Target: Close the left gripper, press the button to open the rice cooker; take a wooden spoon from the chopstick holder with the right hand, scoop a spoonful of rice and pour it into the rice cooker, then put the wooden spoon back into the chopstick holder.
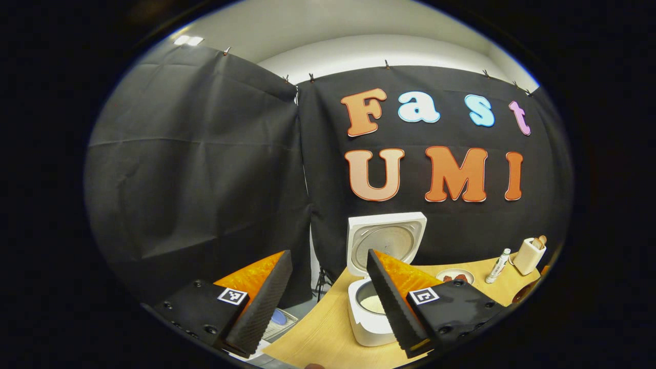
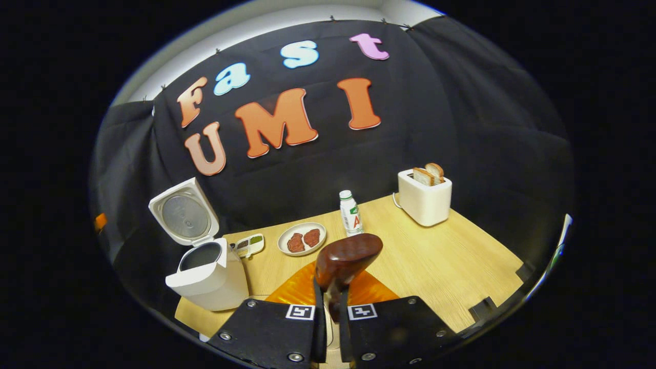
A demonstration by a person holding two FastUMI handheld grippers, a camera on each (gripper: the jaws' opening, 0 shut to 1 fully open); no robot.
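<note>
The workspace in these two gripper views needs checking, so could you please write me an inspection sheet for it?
Surface: light wooden table, bare toward its right side.
Job's things: rice cooker with its lid up, white rice in the pot; wooden spoon held bowl-up; chopstick holder at the far right in the left gripper view, with utensils in it.
Clutter: toaster holding toast; bottle; plate of brown food; small tray.
Grippers: left claw open, holding nothing; right claw shut on the spoon's handle.
Cables: nothing seen.
Surroundings: black cloth walls, white ceiling above.
</note>
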